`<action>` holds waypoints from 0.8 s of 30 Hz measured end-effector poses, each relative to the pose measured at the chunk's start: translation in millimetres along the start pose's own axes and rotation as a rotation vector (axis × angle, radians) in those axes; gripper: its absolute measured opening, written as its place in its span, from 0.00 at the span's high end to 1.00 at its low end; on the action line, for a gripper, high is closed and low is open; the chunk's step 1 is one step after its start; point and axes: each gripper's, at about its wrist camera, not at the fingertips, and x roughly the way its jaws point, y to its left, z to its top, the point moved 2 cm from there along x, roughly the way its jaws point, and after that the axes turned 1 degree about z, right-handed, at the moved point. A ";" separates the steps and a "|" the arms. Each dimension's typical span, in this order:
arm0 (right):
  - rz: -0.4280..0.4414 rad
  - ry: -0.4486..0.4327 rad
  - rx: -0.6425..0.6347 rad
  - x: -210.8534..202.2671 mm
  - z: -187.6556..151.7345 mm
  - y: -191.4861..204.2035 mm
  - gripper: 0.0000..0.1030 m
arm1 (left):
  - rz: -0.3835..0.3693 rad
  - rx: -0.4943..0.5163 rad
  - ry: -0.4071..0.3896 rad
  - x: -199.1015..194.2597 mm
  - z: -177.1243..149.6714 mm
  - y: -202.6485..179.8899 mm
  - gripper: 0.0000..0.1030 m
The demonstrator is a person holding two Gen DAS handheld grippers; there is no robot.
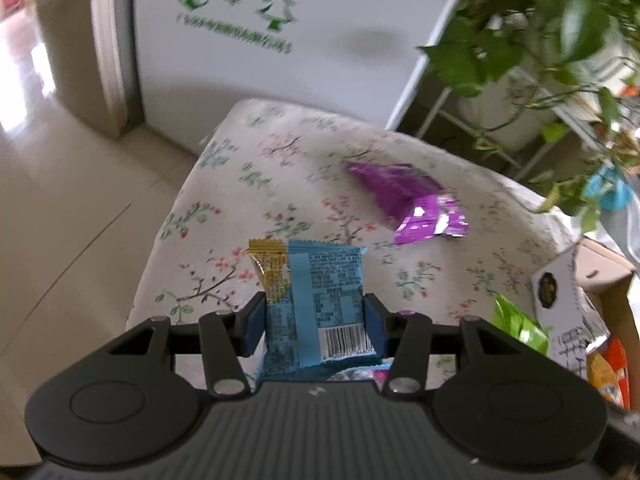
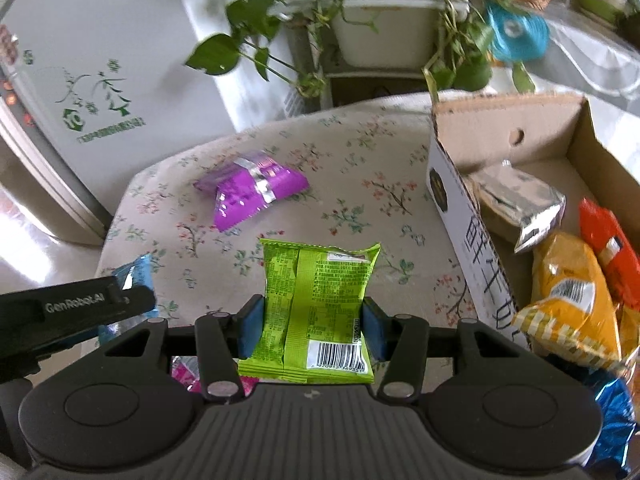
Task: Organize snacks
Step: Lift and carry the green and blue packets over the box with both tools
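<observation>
My left gripper (image 1: 316, 320) is shut on a blue snack packet (image 1: 320, 300) with a yellow corner, held above the floral-cloth table (image 1: 280, 152). My right gripper (image 2: 312, 324) is shut on a green snack packet (image 2: 320, 304), also above the table. A purple packet (image 1: 412, 204) lies loose on the cloth; it also shows in the right wrist view (image 2: 252, 192). A cardboard box (image 2: 516, 120) at the right holds silver (image 2: 520, 204), yellow (image 2: 572, 296) and orange (image 2: 608, 248) packets. The left gripper (image 2: 72, 312) shows at the left of the right wrist view.
A white fridge (image 1: 260, 40) stands behind the table. A leafy plant on a white stand (image 2: 380, 32) hangs over the table's far right. Pink packets (image 2: 188, 376) lie under the right gripper. Tiled floor (image 1: 60, 200) is at the left.
</observation>
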 end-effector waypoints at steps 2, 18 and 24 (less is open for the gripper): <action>0.001 -0.011 -0.012 -2.2 1.4 1.0 0.44 | -0.017 0.028 -0.036 -10.0 -4.3 -1.9 0.52; -0.007 0.007 -0.025 6.5 -1.3 4.6 0.44 | -0.068 -0.084 -0.085 -115.5 -32.5 22.0 0.52; -0.004 0.002 -0.030 0.0 -2.5 1.6 0.44 | -0.092 -0.053 -0.089 -142.9 -39.0 6.1 0.52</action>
